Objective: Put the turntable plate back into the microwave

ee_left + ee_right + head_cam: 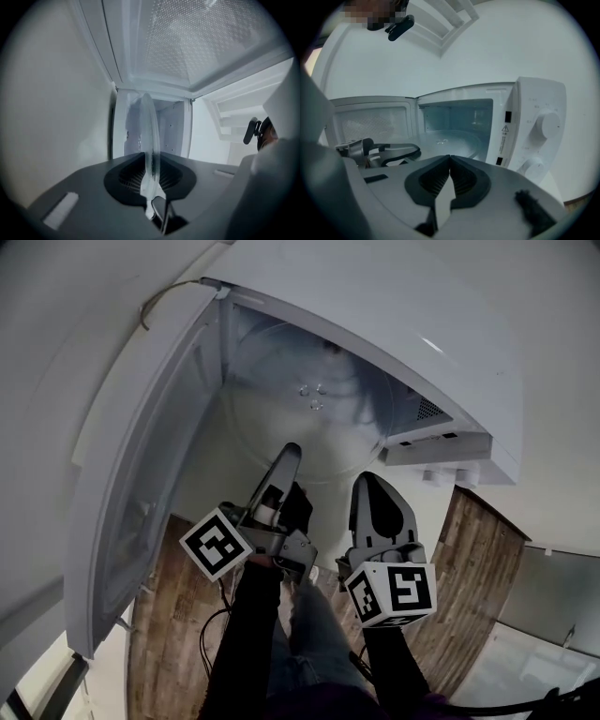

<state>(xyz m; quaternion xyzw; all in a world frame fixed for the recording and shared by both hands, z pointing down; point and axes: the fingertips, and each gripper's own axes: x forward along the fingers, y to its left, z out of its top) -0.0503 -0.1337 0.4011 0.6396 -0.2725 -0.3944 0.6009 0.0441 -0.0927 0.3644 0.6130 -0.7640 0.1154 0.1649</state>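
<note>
The clear glass turntable plate (309, 413) lies about level in the mouth of the open white microwave (469, 362), most of it inside the cavity. My left gripper (289, 452) is shut on the plate's near rim. In the left gripper view the plate (149, 136) shows edge-on between the pads of the left gripper (150, 159). My right gripper (367, 480) is to the right, just in front of the cavity, shut and empty. In the right gripper view the right gripper (450, 160) has its jaws closed together, and beyond it are the plate (450, 140) and the left gripper (396, 151).
The microwave door (150, 474) hangs wide open on the left. The control panel (539, 126) with two knobs sits right of the cavity. Below are a wooden floor (469, 559), the person's legs and a cable (211, 629).
</note>
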